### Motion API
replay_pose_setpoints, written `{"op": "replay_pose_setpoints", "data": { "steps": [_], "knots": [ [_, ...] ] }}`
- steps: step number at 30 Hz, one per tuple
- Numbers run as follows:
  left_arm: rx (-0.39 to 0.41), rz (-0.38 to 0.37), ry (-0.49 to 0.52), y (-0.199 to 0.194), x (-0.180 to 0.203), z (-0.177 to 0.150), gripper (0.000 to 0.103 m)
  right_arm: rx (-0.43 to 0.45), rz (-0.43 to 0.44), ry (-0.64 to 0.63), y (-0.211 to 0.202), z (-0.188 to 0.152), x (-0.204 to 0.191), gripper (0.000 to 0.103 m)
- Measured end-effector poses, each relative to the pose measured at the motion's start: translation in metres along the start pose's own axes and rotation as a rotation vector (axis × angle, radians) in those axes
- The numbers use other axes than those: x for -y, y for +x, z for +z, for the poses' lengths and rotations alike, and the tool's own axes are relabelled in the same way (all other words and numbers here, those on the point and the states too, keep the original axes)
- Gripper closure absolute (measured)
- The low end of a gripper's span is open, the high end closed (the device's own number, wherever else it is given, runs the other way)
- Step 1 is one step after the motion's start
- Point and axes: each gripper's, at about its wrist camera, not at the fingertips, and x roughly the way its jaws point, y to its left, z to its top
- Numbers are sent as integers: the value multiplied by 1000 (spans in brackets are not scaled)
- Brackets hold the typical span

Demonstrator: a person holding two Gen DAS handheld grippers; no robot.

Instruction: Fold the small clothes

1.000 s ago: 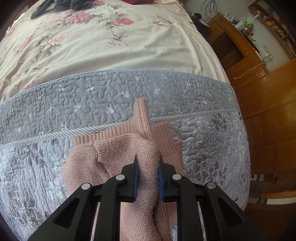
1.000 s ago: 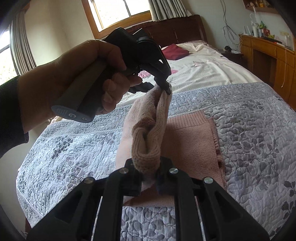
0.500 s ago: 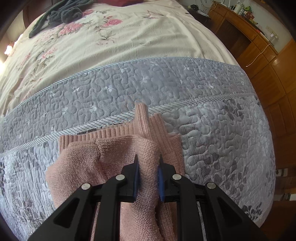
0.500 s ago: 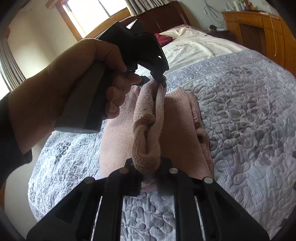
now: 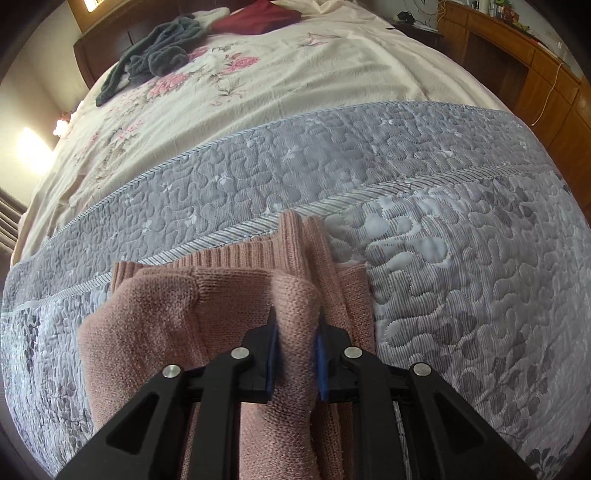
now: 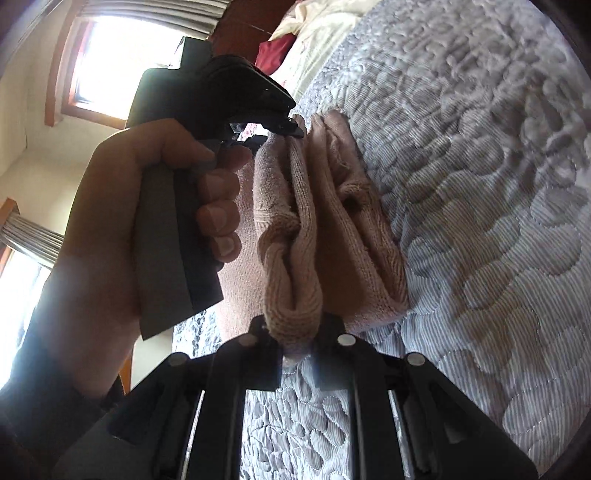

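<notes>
A big bed (image 5: 332, 74) fills the room. A cream sheet with pink flowers (image 5: 258, 85) covers the far part. A gray quilt (image 5: 461, 258) with curly stitching covers the near part. A wooden cabinet (image 5: 535, 74) stands along the wall on the right side of the left wrist view. In the right wrist view a bright window (image 6: 107, 62) shows at the top left.

At the far end of the bed lie a dark gray piece of clothing (image 5: 155, 55) and a dark red pillow (image 5: 255, 18), near each other.

The pink knit sweater (image 5: 159, 314) lies on the gray quilt. It is folded over into layers, and its ribbed edge (image 5: 236, 254) reaches the striped band of the quilt. 1 bunched fold of it is lifted up between the 2 grippers, while the rest lies flat on the quilt.

The left gripper (image 5: 295, 332) is black with blue pads (image 5: 272, 339). Its jaws are squeezed narrow on the thick pink fold. In the right wrist view a hand (image 6: 122, 221) in a dark sleeve (image 6: 48, 369) grips its gray handle, and its tip pinches the far end of the fold.

The right gripper (image 6: 295, 332) is black too. Its jaws are closed tight on the near end of the same fold (image 6: 295, 302), which sticks up out of them in a soft lump.
</notes>
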Motion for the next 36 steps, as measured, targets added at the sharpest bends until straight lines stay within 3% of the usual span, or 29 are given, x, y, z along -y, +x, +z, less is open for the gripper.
{"op": "replay_pose_setpoints", "data": {
  "steps": [4,5,7,8,9,11,16,22,23,24,25,26,31,34,36],
  "knots": [
    [15,-39,-6,6,-1,-3,83,-46,46,44,3,4,12,89],
    [15,-55,2,5,-1,-3,80,-58,54,50,3,6,13,83],
    [34,-168,3,-4,-7,-3,67,-75,69,55,2,11,14,73],
    [56,-241,-9,-12,-14,-2,56,-78,77,57,1,16,15,60],
    [79,-300,-20,-20,-21,-1,49,-81,82,58,-1,20,15,54],
    [120,-369,-36,-39,-39,0,41,-100,96,52,-2,26,12,44],
    [185,-530,-98,-87,-103,-18,39,-199,123,59,10,42,9,29],
    [152,-676,-273,-96,-191,-76,37,-304,139,103,53,77,5,31],
    [139,-690,-297,-92,-201,-86,37,-324,143,104,60,81,3,40],
    [128,-705,-320,-89,-210,-96,37,-344,136,88,66,85,-2,63],
    [119,-721,-340,-86,-218,-102,37,-343,112,45,68,89,-10,77],
    [114,-735,-356,-82,-225,-107,37,-327,87,1,65,92,-17,83],
    [99,-845,-423,-56,-245,-93,37,-281,-91,-53,56,91,-4,85],
    [84,-931,-441,-37,-244,-76,39,-292,-91,-65,63,87,0,84],
    [69,-989,-433,-21,-241,-65,39,-297,-77,-76,66,94,-12,77]
  ]
}}
